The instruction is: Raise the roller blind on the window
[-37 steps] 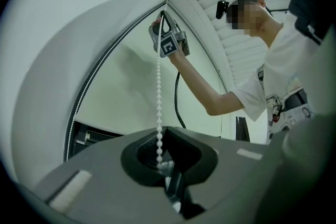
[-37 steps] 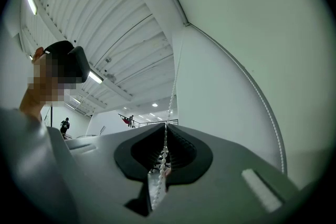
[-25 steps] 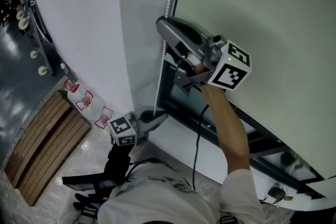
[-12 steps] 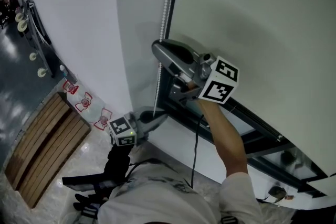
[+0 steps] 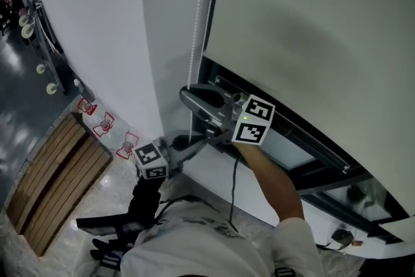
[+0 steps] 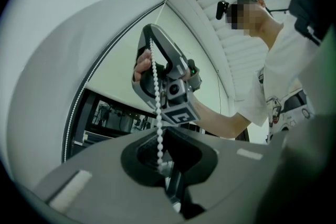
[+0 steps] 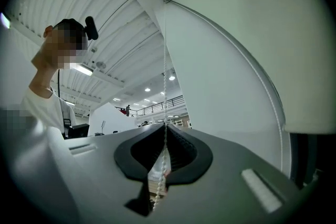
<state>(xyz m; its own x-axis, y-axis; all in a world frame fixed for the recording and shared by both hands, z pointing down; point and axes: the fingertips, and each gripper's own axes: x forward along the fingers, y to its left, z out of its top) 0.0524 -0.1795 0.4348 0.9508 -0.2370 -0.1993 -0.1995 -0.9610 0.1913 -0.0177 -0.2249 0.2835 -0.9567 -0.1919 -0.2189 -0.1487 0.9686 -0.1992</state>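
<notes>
The pale roller blind (image 5: pixel 311 29) covers most of the window; a dark strip of window frame (image 5: pixel 285 139) shows under its lower edge. A white bead chain (image 5: pixel 200 10) hangs along the blind's left side. My right gripper (image 5: pixel 188 95) is shut on this chain, and the chain (image 7: pixel 165 76) runs straight down into its jaws (image 7: pixel 166 126) with slack beads below. Lower down, my left gripper (image 5: pixel 198 143) grips the same chain (image 6: pixel 156 97), which enters its closed jaws (image 6: pixel 161 132). The right gripper (image 6: pixel 168 76) shows just above the left one.
A white wall panel (image 5: pixel 110 36) stands left of the chain and a white sill (image 5: pixel 214 175) lies below the frame. Far down on the floor are a wooden slatted platform (image 5: pixel 52 181), red-and-white markers (image 5: pixel 104 126) and a wheeled rack (image 5: pixel 39 23).
My right gripper has moved down along the window edge with the chain in it. The blind's lower edge sits a little higher and more dark frame shows. The left gripper has stayed put.
</notes>
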